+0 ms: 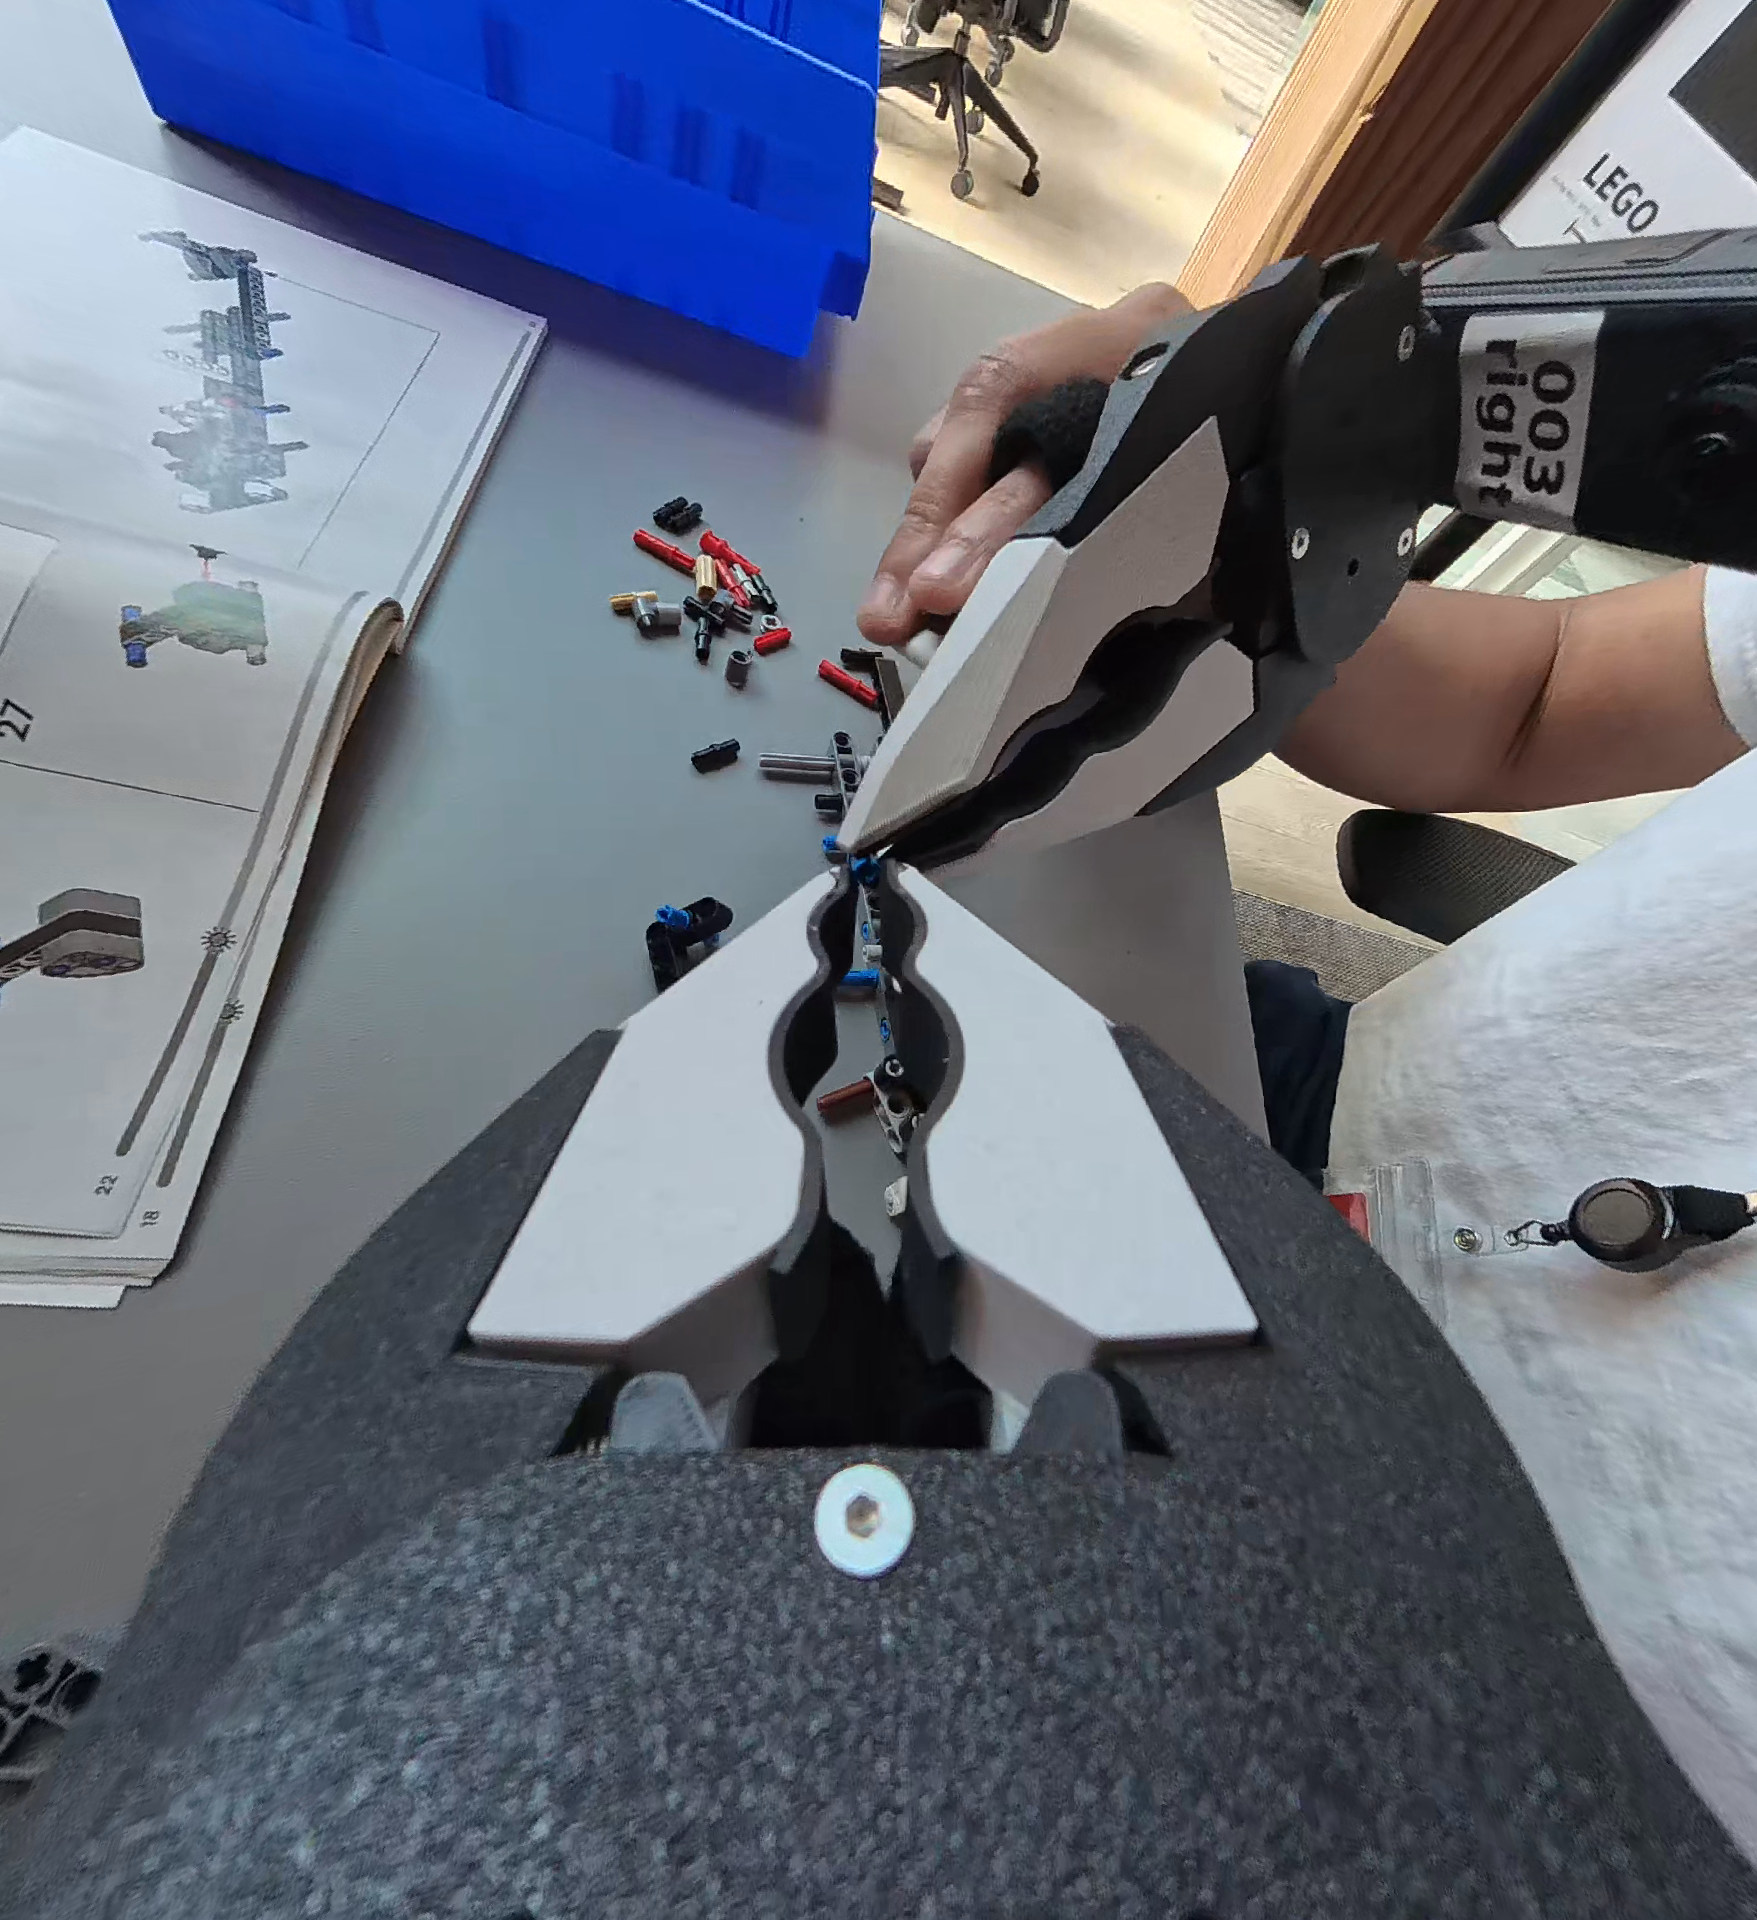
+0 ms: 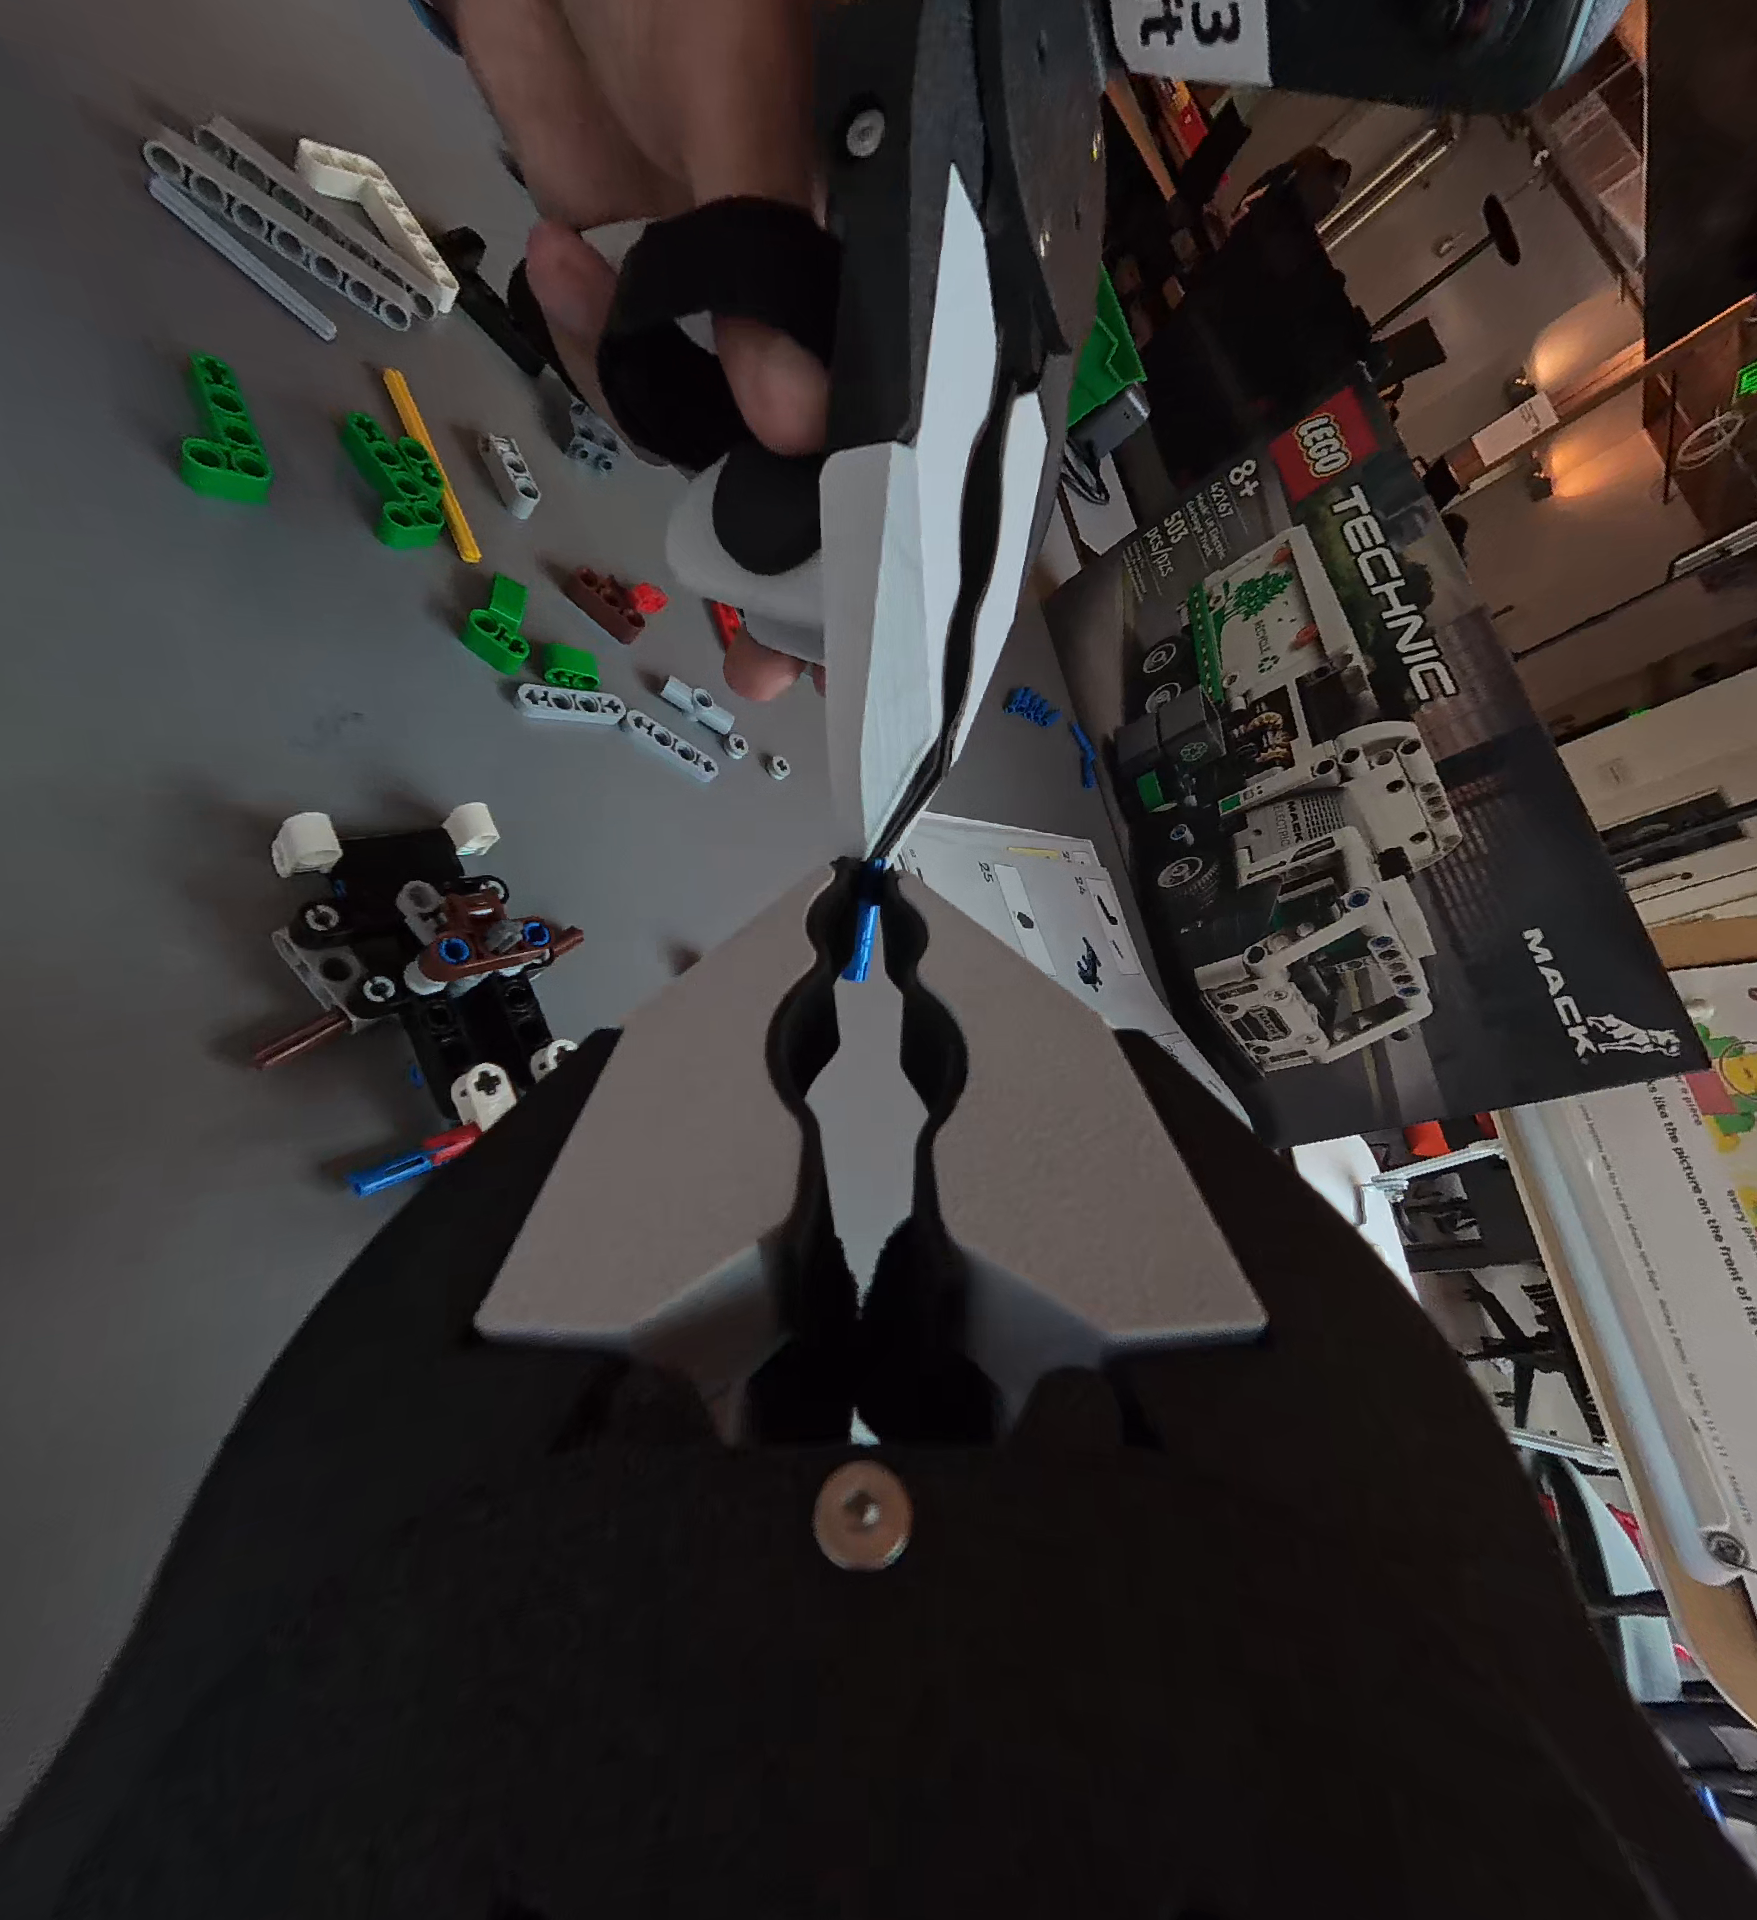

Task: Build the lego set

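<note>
Clenched both grippers tip to tip above the desk (image 1: pixel 500 790), right gripper (image 2: pixel 861 883) pinching a small blue pin (image 2: pixel 861 940), light, stiff, slippery; left gripper (image 1: pixel 866 883) seemingly nipping its far end.

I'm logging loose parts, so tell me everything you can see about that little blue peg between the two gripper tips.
The blue peg is a short, slim plastic pin, bright blue, with a faint collar. It lies lengthwise between the right gripper's dark fingertips, which are closed on it. Its far end meets the tips of the left gripper, also closed there. It is held above the grey table.
</note>
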`<state>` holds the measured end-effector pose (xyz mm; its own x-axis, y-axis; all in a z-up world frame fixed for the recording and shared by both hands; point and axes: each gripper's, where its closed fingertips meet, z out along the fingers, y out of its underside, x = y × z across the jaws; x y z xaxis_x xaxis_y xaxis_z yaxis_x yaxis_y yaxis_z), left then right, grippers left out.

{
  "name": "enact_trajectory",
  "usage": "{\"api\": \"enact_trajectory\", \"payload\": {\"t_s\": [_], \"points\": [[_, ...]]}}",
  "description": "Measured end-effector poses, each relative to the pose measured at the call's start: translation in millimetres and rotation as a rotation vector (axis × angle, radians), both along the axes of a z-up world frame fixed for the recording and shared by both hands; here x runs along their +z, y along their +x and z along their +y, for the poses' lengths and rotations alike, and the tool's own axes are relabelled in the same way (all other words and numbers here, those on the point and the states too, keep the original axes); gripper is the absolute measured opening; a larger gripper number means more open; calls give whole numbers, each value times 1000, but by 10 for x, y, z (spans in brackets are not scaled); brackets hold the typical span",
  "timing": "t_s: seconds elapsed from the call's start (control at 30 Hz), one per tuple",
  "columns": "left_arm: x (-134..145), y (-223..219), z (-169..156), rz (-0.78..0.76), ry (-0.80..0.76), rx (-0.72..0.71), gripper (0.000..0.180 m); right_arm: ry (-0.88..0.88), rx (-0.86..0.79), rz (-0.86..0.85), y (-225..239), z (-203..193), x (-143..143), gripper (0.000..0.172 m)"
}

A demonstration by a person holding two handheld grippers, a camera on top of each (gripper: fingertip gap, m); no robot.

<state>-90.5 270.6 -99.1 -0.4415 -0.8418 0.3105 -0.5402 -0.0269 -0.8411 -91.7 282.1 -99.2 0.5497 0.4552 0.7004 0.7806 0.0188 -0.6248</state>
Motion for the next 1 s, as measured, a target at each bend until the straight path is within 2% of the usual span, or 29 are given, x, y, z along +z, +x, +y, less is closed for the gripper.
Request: {"api": "enact_trajectory", "payload": {"t_s": [0.33,0.5,0.6,0.7,0.77,0.87,0.93,1.0], "points": [[-9,10,-6,-23,-4,-8,3,12,-19,-127,5,-6,-18,3],[-43,-30,7,-28,5,-20,2,-18,0,-85,-38,-1,-51,3],[-32,-53,35,-43,4,-13,2,-68,24,44,-69,-13,-36,5],[8,-93,66,-79,1,-12,2,-141,64,268,-84,-58,48,16],[75,-140,47,-132,12,-31,2,-235,71,436,-37,-63,57,21],[155,-229,-38,-225,91,-87,2,-401,179,659,-100,-126,106,23],[205,-268,-83,-267,124,-106,2,-447,261,719,-158,-188,170,18],[245,-291,-108,-295,135,-115,2,-487,303,709,-216,-228,154,17]]}}
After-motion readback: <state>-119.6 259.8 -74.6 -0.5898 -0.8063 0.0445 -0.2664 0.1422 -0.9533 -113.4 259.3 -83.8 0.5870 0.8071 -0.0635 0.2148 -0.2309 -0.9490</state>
